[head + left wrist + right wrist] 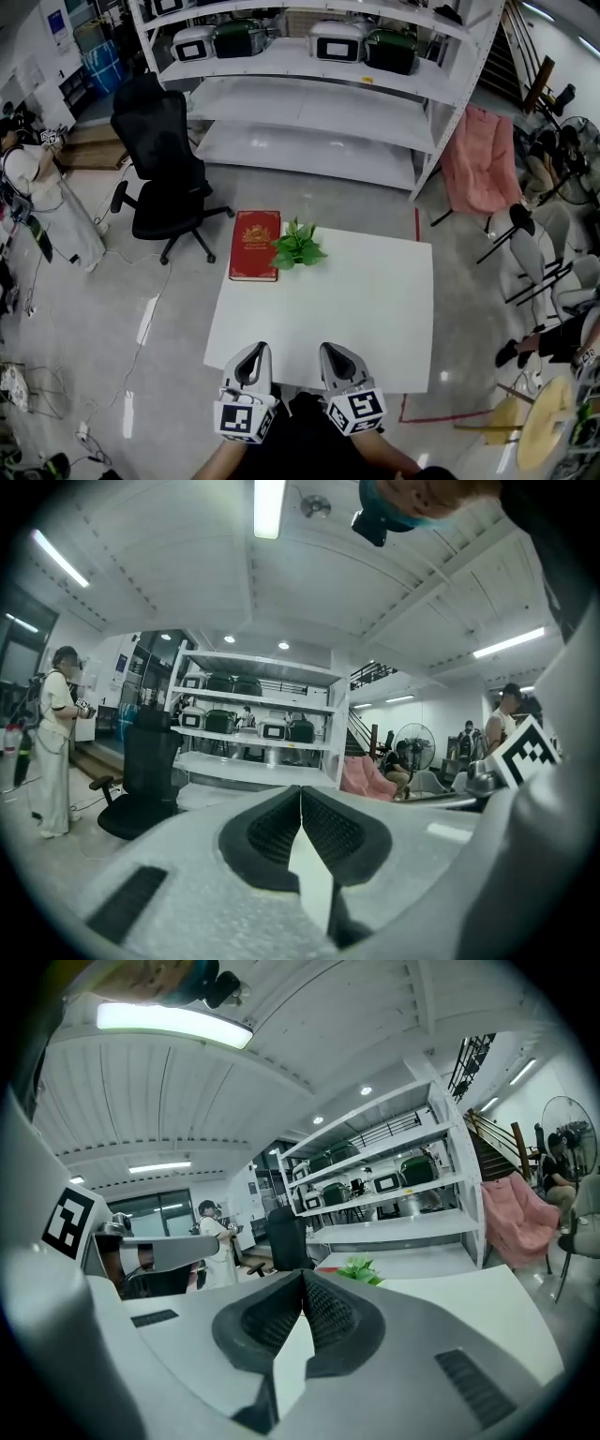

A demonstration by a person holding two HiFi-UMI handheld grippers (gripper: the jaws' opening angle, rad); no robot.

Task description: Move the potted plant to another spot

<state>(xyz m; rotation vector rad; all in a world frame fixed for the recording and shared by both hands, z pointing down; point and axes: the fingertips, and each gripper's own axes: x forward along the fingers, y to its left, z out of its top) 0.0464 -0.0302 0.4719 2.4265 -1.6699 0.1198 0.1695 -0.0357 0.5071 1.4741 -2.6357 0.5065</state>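
Observation:
A small green potted plant (298, 246) stands near the far left part of the white table (375, 309); its leaves (360, 1268) peek over the jaws in the right gripper view. Both grippers hover at the table's near edge, far from the plant. My left gripper (251, 358) is shut with nothing in it, its jaw tips meeting (300, 792). My right gripper (335, 358) is shut too and holds nothing (302, 1274). The plant does not show in the left gripper view.
A red book (256, 245) lies at the table's far left corner, just left of the plant. A black office chair (164, 169) and white shelving (319, 103) stand beyond. A pink chair (480, 159) is at the right; a person (42, 202) stands far left.

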